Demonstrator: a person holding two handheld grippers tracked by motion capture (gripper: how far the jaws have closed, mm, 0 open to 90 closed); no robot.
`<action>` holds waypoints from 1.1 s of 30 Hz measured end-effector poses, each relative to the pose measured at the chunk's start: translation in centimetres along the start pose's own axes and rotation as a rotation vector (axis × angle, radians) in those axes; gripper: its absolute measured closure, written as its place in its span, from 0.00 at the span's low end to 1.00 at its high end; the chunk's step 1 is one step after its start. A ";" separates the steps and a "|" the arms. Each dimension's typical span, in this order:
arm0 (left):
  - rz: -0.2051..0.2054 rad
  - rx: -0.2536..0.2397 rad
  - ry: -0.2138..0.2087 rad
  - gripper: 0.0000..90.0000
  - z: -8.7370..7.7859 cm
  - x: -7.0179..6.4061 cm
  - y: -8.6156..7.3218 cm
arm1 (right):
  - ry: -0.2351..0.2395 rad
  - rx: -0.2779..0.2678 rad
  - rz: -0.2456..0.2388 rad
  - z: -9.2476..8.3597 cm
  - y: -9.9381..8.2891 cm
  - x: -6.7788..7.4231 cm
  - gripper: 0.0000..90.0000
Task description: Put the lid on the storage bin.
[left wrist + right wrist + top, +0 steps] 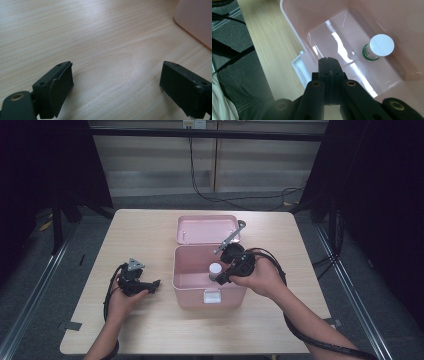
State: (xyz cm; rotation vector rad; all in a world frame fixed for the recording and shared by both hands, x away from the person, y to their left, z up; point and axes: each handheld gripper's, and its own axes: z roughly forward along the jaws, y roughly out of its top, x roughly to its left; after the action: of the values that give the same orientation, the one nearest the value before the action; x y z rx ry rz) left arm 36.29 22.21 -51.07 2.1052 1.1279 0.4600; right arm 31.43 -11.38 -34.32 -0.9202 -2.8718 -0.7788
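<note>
Right gripper view: right tool closed, seemingly empty, above box.

A pink plastic box stands open near the middle of the desk. Its walls are smooth with rounded corners, and a pale latch sits on the front wall. The pink lid is folded back and lies flat behind the box. Inside stands a small bottle with a round white cap and a green and white label. It is upright on the glossy floor of the box, near one wall.
</note>
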 end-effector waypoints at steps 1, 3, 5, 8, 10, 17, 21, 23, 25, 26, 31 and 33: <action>0.000 0.000 0.000 0.12 0.0 0.0 0.0 | -0.005 0.006 -0.009 0.1 -0.1 0.0 1.00; 0.000 0.000 0.000 0.12 0.0 0.0 0.0 | 0.002 0.013 -0.016 0.3 -0.2 0.1 1.00; 0.000 0.000 0.000 0.12 0.0 0.0 0.0 | 0.010 0.011 -0.016 0.5 -0.3 0.2 1.00; 0.000 0.000 0.000 0.12 0.0 0.0 0.0 | 0.017 0.007 -0.018 0.8 -0.4 0.4 1.00; 0.000 0.000 0.000 0.12 0.0 0.0 0.0 | 0.021 0.000 -0.028 0.9 -0.4 0.6 1.00; 0.000 0.000 0.000 0.12 0.0 0.0 0.0 | 0.038 0.011 -0.049 1.1 -0.5 1.4 1.00; 0.000 0.000 0.000 0.12 0.0 0.0 0.0 | 0.044 0.017 -0.063 1.6 -0.8 1.8 1.00; -0.002 0.000 -0.001 0.12 0.0 0.0 0.0 | 0.049 0.029 -0.076 1.9 -0.9 2.0 1.00; -0.002 0.000 -0.001 0.12 0.0 0.0 0.0 | 0.057 0.034 -0.080 2.3 -1.1 2.1 1.00; -0.002 0.000 -0.001 0.12 0.0 0.0 0.0 | 0.060 0.033 -0.082 2.5 -1.1 2.2 1.00; 0.005 0.011 -0.006 0.09 0.1 0.0 0.1 | 0.051 0.049 -0.108 3.0 -1.4 2.4 1.00; 0.001 0.011 -0.011 0.07 0.2 -0.1 0.1 | 0.041 0.049 -0.111 3.2 -1.5 2.4 1.00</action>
State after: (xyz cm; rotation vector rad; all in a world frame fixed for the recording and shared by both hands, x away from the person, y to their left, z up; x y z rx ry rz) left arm 36.45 22.01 -51.14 2.1149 1.1261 0.4434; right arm 29.04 -9.67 -37.37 -0.7356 -2.9130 -0.7224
